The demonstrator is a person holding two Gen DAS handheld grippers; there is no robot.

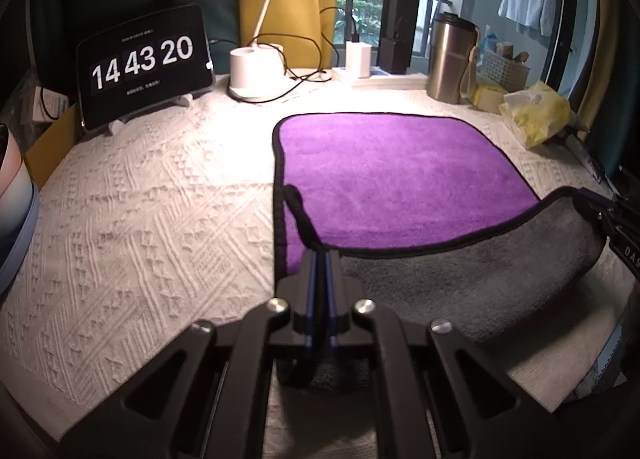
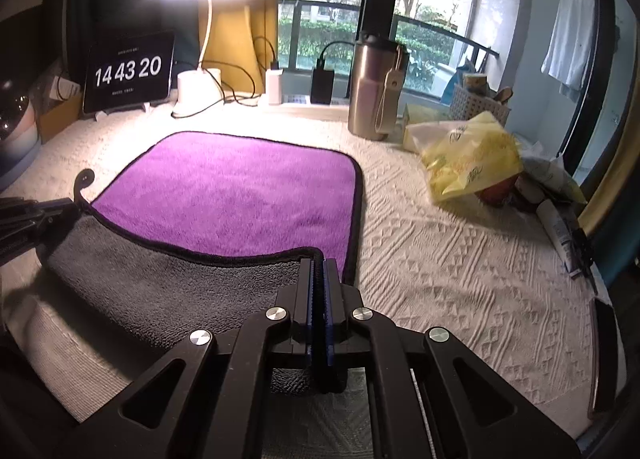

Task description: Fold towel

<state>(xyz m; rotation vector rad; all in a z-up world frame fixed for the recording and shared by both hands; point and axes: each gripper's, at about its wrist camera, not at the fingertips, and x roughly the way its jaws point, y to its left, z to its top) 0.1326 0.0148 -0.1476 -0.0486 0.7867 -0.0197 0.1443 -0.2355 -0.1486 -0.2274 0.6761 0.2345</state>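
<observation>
Basically the towel [image 1: 400, 179] is soft, light and floppy, sags between holds, so both the left claw [image 1: 321, 255] and right claw [image 2: 317, 263] pinch its near hem corners closed.

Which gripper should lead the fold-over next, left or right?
Neither alone. The left gripper and right gripper are each shut on a near corner of the towel, grey underside lifted. Both should carry the edge toward the far side together.
</observation>
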